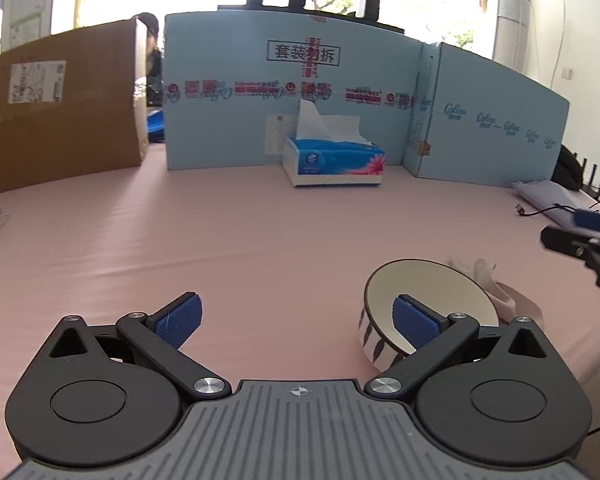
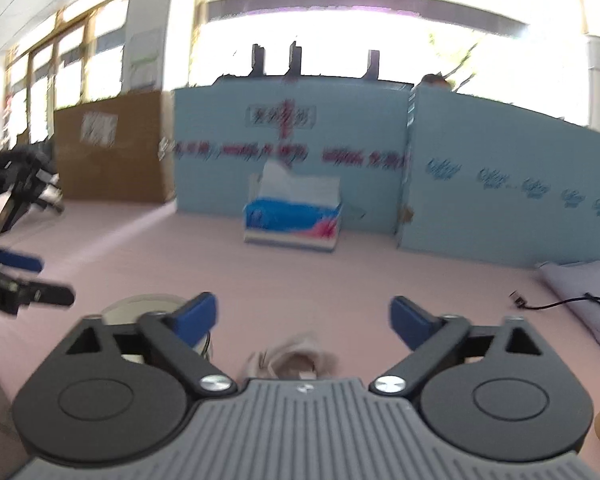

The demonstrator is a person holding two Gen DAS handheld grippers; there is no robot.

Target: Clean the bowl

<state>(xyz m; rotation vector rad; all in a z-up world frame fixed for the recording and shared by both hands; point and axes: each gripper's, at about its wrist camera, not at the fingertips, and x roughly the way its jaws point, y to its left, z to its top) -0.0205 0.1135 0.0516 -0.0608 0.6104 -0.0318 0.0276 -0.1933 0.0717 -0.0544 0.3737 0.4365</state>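
Both wide open and empty: left gripper [image 1: 298, 318], right gripper [image 2: 303, 318]. Bowl [image 1: 424, 304] tipped, beside crumpled tissue [image 1: 484, 280], near table's [image 1: 260, 240] front edge.

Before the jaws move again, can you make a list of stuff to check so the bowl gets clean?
1. Left gripper jaws wide apart, nothing between them: ok.
2. Right gripper jaws wide apart, nothing pinched: ok.
3. Bowl on the pink table, let go: ok. It looks tipped in the left wrist view; whether it sits flat: cannot tell.
4. Crumpled tissue lies on the table beside the bowl, not held: ok.
5. Bowl's inside looks plain cream, no marks showing; really clean: cannot tell.
6. Tissue box has a fresh sheet sticking up: ok.
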